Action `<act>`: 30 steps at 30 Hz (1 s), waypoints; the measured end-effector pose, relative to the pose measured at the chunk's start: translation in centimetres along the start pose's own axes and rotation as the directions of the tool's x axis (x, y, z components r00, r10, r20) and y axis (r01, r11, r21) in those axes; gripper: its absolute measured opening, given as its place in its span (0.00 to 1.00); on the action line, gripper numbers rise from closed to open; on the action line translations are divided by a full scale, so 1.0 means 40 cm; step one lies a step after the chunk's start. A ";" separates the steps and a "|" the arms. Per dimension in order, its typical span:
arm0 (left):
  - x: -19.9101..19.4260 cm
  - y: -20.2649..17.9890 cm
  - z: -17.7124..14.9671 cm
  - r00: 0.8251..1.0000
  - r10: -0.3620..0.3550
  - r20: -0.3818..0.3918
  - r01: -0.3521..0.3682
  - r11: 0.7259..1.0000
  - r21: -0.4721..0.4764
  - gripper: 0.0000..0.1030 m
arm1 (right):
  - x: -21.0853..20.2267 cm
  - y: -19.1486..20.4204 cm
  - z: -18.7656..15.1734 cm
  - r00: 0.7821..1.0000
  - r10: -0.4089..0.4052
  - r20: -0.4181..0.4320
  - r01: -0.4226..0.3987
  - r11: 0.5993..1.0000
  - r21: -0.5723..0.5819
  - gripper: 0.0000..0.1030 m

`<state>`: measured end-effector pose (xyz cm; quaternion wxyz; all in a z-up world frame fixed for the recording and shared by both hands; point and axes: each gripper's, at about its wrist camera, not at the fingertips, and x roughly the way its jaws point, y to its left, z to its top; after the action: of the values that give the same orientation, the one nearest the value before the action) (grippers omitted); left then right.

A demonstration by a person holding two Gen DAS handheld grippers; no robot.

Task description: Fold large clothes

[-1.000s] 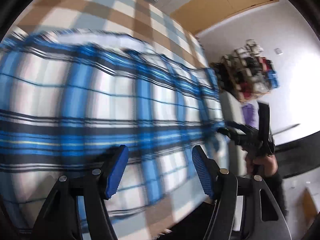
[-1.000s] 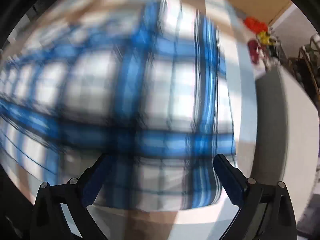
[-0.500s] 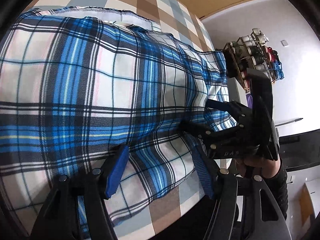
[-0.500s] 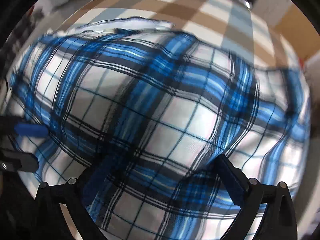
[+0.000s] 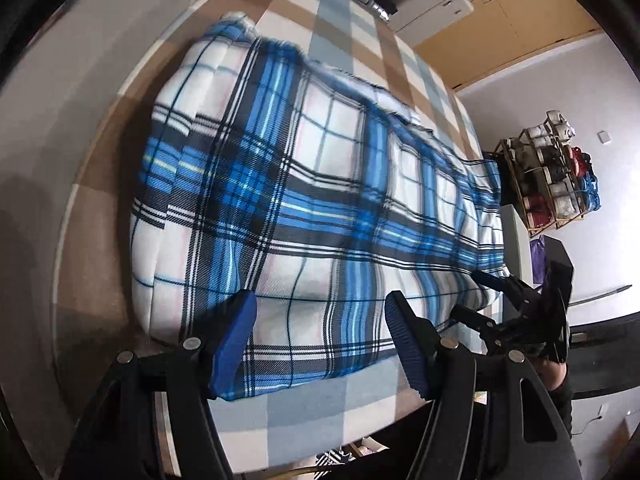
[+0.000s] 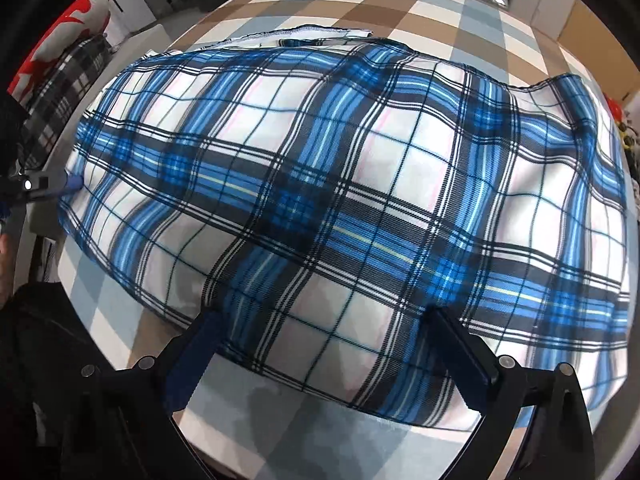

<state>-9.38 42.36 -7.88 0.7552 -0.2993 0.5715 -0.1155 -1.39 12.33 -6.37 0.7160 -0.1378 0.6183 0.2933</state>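
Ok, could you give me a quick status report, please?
Left gripper open, empty. Right gripper open, over near hem. Plaid garment spread on checked tablecloth. Nothing in the way.

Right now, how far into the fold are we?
Done: plaid garment lies doubled on the checked tablecloth, white hem peeking at the far edge. In hand: nothing; left claw and right claw open at the near edge. Left: likely further folds.

Ahead of my left gripper (image 5: 320, 340) lies the plaid garment (image 5: 312, 216) — soft, matt woven cloth — on a checked tablecloth (image 5: 320, 412), equally matt; my finger pads (image 5: 232, 344) look ribbed blue rubber.
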 end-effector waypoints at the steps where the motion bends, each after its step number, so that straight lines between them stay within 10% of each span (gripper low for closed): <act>1: 0.008 -0.005 -0.001 1.000 0.009 -0.001 -0.009 1.000 0.012 0.60 | -0.001 0.006 -0.003 1.000 -0.020 0.008 0.020 1.000 0.001 1.00; 7: -0.016 -0.034 -0.007 0.999 0.022 0.029 -0.022 1.000 -0.004 0.60 | -0.128 -0.065 -0.091 0.967 0.151 0.206 -0.191 0.963 0.190 1.00; 12: -0.010 -0.156 -0.015 1.000 -0.016 0.027 0.012 0.992 0.124 0.60 | -0.214 -0.298 -0.282 0.868 0.208 0.451 -0.436 0.757 0.488 1.00; 20: 0.151 -0.326 0.002 0.994 -0.003 -0.106 0.028 0.972 0.233 0.60 | -0.142 -0.473 -0.432 0.855 0.224 0.467 -0.514 0.478 0.712 1.00; 30: 0.174 -0.321 -0.008 0.994 0.098 -0.046 -0.081 0.952 0.296 0.60 | -0.117 -0.521 -0.366 0.845 0.212 0.490 -0.533 0.392 0.750 1.00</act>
<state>-5.30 28.45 -5.95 0.7781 -0.1542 0.5836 -0.1736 -1.17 -13.52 -8.20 0.6877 0.4343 0.5704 0.1146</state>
